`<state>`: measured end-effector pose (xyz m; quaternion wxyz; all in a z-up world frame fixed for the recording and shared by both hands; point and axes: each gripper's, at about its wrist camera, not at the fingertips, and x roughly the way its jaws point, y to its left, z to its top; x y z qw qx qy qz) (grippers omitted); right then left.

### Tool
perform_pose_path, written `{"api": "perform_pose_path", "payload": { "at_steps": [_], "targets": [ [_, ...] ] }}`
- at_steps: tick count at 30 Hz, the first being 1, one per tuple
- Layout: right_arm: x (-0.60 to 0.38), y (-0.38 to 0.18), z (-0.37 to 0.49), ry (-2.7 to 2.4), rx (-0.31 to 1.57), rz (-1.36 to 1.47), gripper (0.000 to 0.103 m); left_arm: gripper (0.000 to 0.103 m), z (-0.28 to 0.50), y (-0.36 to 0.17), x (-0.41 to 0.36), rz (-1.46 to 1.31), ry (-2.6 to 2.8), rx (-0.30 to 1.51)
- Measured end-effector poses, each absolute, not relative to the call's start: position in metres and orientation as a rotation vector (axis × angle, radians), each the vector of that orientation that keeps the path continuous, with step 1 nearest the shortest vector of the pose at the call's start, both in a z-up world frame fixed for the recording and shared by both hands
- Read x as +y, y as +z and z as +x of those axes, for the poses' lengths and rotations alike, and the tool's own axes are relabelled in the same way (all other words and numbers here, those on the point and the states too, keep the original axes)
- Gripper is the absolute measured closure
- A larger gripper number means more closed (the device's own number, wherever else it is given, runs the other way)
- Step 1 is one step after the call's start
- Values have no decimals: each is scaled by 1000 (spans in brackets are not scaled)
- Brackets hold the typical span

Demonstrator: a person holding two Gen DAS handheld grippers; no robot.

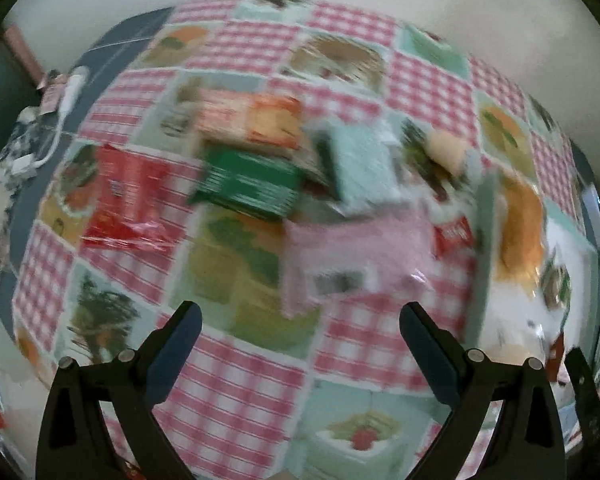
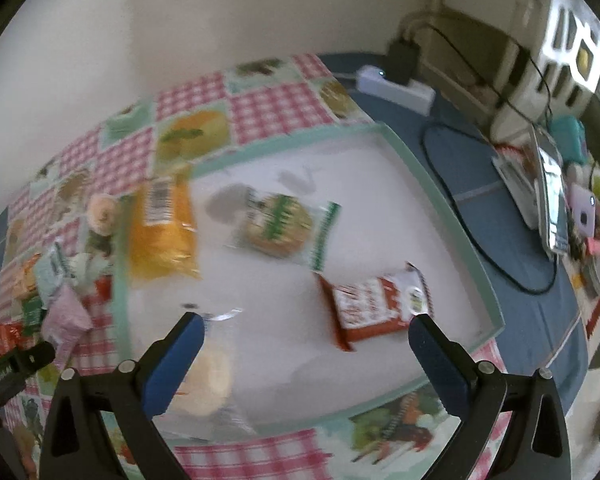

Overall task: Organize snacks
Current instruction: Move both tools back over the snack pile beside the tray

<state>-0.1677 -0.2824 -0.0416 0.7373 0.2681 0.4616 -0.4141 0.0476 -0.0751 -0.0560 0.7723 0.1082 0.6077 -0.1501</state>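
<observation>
Checked cloth (image 1: 236, 392) covered the table; four snacks lay in the tray (image 2: 452, 208). Several packets (image 1: 244, 184) waited outside, and both the left gripper (image 1: 300, 332) and right gripper (image 2: 306, 334) gaped wide, empty.

Your views are softly daylit but motion-blurred; around the white tray (image 2: 452, 204) edges curve, packets cast faint shadows, wrappers glare.

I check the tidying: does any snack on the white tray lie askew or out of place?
Yes. The orange packet lies across the white tray's left rim, half off it. Other snacks lie fully inside.
</observation>
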Motion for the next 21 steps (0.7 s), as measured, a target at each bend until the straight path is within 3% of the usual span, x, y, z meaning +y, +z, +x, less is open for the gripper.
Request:
{"api": "perform_pose_path", "payload": {
  "at_steps": [21],
  "targets": [
    [-166, -41, -36, -631, 988, 413, 0, 4, 129, -58, 51, -25, -74, 1330]
  ]
}}
